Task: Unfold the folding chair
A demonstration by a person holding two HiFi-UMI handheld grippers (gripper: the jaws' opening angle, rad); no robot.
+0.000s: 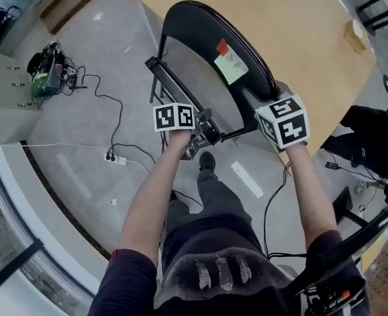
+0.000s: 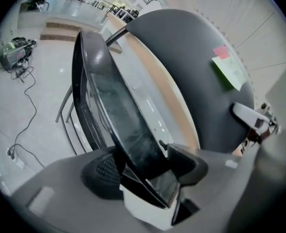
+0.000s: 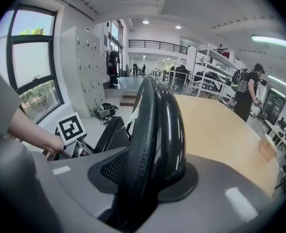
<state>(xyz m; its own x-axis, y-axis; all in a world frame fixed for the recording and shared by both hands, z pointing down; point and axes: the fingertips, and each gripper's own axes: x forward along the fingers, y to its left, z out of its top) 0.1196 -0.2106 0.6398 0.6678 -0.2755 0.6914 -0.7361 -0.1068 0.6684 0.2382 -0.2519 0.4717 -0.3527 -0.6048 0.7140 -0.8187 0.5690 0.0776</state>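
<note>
The folding chair [image 1: 207, 35] stands on the floor [image 1: 82, 130] in front of the person, close against the curved edge of a wooden tabletop [image 1: 292, 31]. Both claws have hold of it.

The left claw [image 1: 197, 130] is about half open and clamped on the near edge of the black seat [image 2: 114, 110]. In the left gripper view the seat panel runs straight down between the pads, and both pads bear on it. The right claw [image 1: 260, 101] stands at a similar opening and is closed on the thick rim of the backrest [image 3: 155, 130], which fills the gap between its pads. A green sticky note [image 1: 231, 66] with a red one above it marks the face of the backrest.

The unfolding looks begun but not finished. From the head view, seat and backrest have parted into a narrow wedge, with bare floor showing between them, so the chair is no longer flat. The seat is still steeply tilted, almost edge-on to the head camera, and nowhere near level.

What seems left is to spread the two parts further, the seat swinging down and away from the backrest until it lies flat. After that both claws can let go, once the chair stands on its own. The legs are mostly hidden, so how far they have opened cannot be told.
</note>
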